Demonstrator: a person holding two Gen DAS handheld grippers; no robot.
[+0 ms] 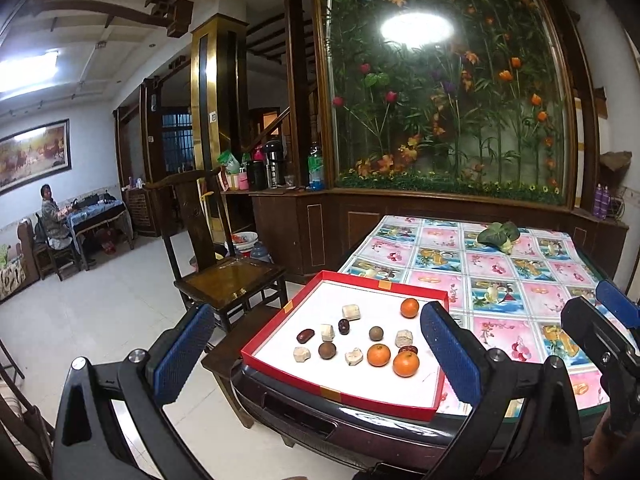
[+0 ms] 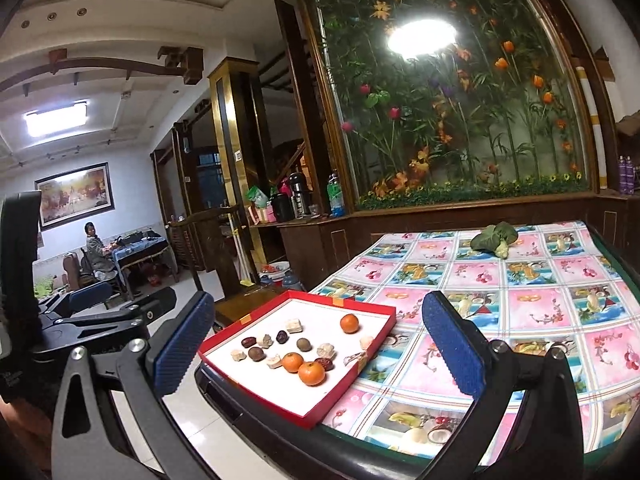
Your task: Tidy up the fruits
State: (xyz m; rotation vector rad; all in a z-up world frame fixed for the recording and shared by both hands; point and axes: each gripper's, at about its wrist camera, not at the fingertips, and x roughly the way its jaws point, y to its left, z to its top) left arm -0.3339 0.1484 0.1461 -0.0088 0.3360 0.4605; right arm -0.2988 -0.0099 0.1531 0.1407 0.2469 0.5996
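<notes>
Both tongs, left tongs (image 1: 316, 344) and right tongs (image 2: 316, 328), are spread wide and hold nothing. The fruits lie in the red tray (image 1: 416, 406) at the surface's (image 1: 500, 280) near corner. Go slowly to the front orange (image 1: 406, 363), pinching gently. A wooden chair (image 1: 230, 280) stands left of the tray

Left gripper (image 1: 318, 354), right gripper (image 2: 316, 350): fingers spread wide, empty.

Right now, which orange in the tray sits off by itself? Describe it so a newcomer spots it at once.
Find the table with the pink patterned cloth, then the red-rimmed tray at its near corner. Inside, the lone orange lies near the far right corner. The other two oranges sit side by side at the tray's near end, among brown fruits and pale chunks.
</notes>
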